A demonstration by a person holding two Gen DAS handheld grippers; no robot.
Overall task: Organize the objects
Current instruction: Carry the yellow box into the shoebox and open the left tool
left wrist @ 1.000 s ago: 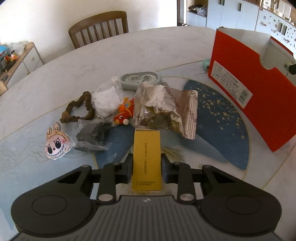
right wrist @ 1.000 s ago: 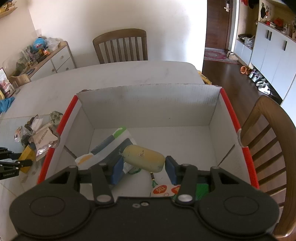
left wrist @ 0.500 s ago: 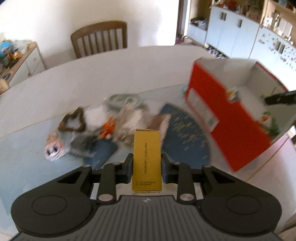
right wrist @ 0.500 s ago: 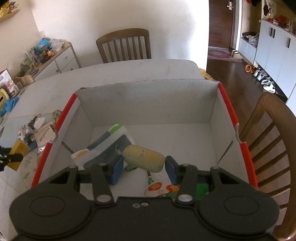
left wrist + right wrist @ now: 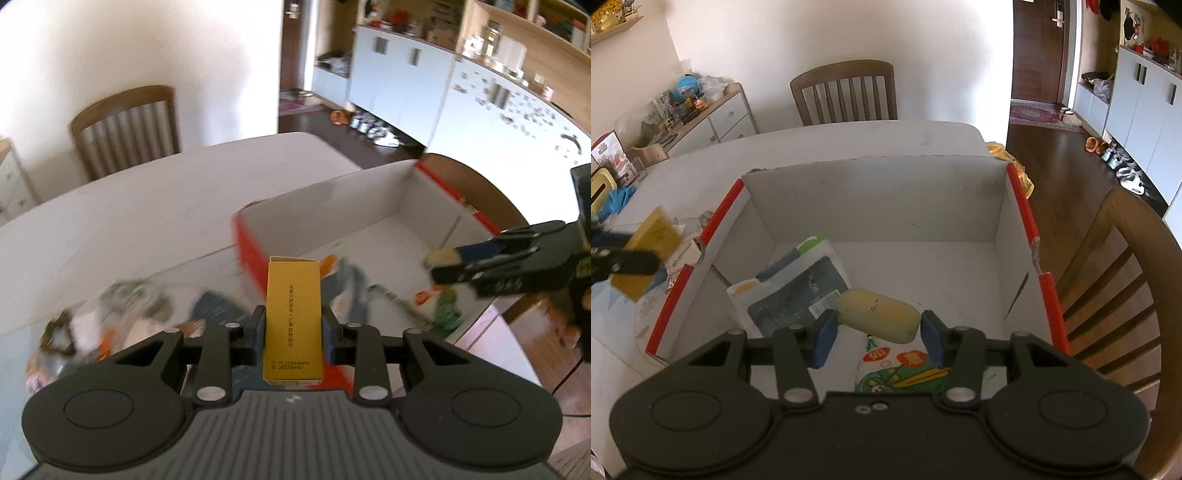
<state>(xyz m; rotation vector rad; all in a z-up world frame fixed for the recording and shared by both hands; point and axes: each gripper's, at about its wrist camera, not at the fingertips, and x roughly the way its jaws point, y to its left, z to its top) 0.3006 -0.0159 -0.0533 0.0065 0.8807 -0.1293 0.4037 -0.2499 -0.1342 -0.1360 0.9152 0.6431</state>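
Observation:
My left gripper (image 5: 293,334) is shut on a tall yellow carton (image 5: 293,314) and holds it up in the air, just left of the red cardboard box (image 5: 255,251); the carton also shows in the right wrist view (image 5: 646,254). My right gripper (image 5: 877,328) is shut on a yellow oval pouch (image 5: 878,311) above the inside of the red box (image 5: 871,199). In the box lie a blue-grey packet (image 5: 798,284) and a green-and-white packet (image 5: 901,373).
Several loose items (image 5: 110,317) lie blurred on the white table (image 5: 129,206) left of the box. A wooden chair (image 5: 846,92) stands behind the table, another chair (image 5: 1126,266) at the right. A sideboard (image 5: 701,114) stands at the left wall.
My left gripper has risen and swung right with the yellow carton, toward the red box. My right gripper stays over the box with the pouch.

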